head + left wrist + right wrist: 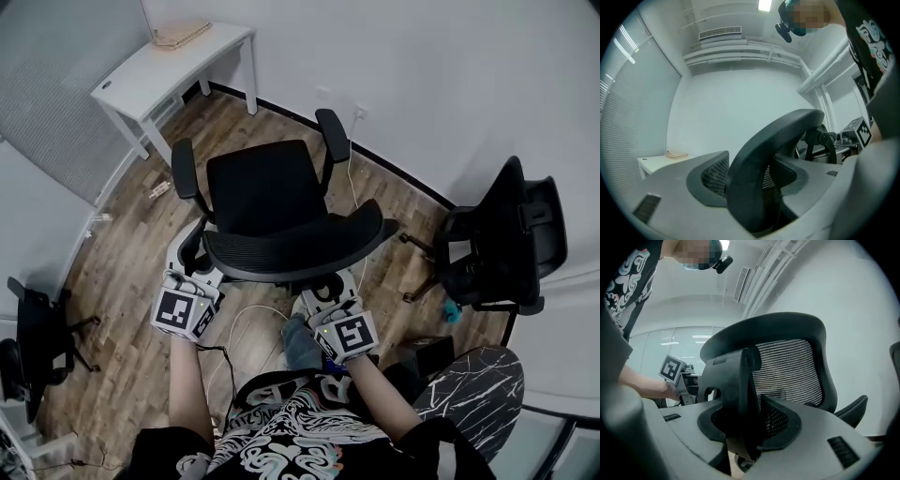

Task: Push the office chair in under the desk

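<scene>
The black office chair (267, 192) stands on the wood floor, its seat facing the white desk (155, 70) at the far left, well apart from it. My left gripper (192, 270) is at the left end of the mesh backrest (300, 246). In the left gripper view the backrest's rim (759, 159) fills the gap of the left gripper (754, 190), which is shut on it. My right gripper (333, 292) is behind the backrest's right part. In the right gripper view the chair's black back support (736, 394) stands between the open jaws of the right gripper (750, 425).
A second black chair (506, 239) stands at the right by the wall, and a third (28, 328) at the left edge. A white cable (248, 319) loops on the floor by the person's feet. A flat tan object (180, 34) lies on the desk.
</scene>
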A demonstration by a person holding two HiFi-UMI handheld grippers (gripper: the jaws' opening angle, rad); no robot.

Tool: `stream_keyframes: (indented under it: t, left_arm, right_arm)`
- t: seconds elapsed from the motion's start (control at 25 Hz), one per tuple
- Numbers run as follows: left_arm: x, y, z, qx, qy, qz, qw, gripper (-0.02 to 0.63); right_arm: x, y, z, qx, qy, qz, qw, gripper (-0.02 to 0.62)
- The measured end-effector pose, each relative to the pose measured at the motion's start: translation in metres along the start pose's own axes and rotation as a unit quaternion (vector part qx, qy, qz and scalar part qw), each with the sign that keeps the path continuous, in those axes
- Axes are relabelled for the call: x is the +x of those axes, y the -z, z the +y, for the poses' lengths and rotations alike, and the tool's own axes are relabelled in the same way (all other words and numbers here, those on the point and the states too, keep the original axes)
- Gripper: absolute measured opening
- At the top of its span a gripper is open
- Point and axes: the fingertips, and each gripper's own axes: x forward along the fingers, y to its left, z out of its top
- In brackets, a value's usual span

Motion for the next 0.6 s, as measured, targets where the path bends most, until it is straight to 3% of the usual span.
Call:
stream_keyframes:
  t: [0.6]
  left_arm:
    - [0.026,0.001,0.031,-0.010,0.006,0.009,0.9999,0.268]
  right_arm:
    - [0.038,-0.001,-0.014,-0.001,-0.002,0.003,1.000,0.136]
